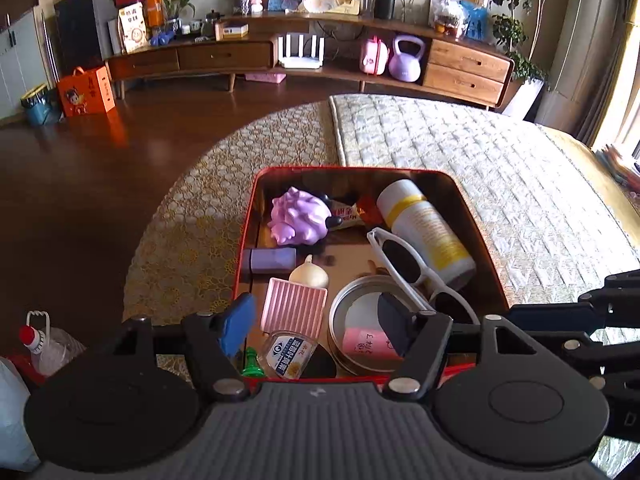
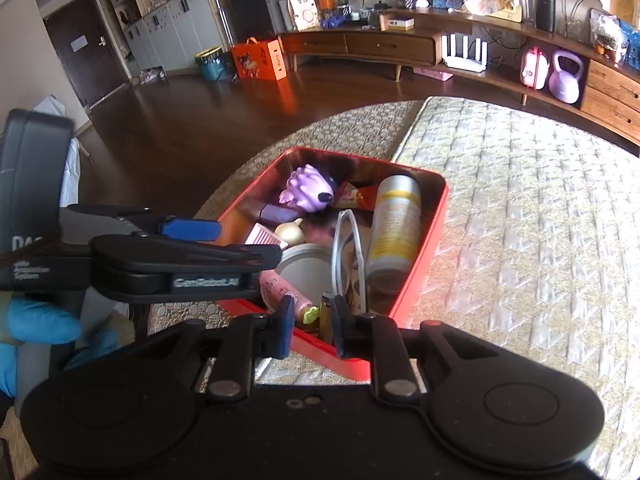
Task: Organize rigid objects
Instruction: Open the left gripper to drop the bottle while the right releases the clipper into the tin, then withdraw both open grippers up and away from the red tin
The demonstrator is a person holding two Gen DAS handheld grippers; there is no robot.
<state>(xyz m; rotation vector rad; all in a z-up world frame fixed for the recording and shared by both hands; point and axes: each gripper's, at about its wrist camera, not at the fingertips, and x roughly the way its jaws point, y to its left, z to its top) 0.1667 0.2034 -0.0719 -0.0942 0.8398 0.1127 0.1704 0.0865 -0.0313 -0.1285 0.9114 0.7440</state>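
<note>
Progress: the red metal tin with a shiny inside (image 1: 472,216) on the quilted bed (image 1: 500,168) already held every loose thing in view; little looked left, I judged.
Contents: white-and-yellow cylindrical bottle (image 1: 426,226), white-framed sunglasses (image 1: 404,264), purple spiky toy (image 1: 298,216).
Bottle axis: lying flat, long axis along the tin's right wall, cap toward the far end.
Left gripper (image 1: 316,326): jaws wide apart, empty.
Right gripper (image 2: 310,320): jaws slightly parted, gripping nothing.
</note>
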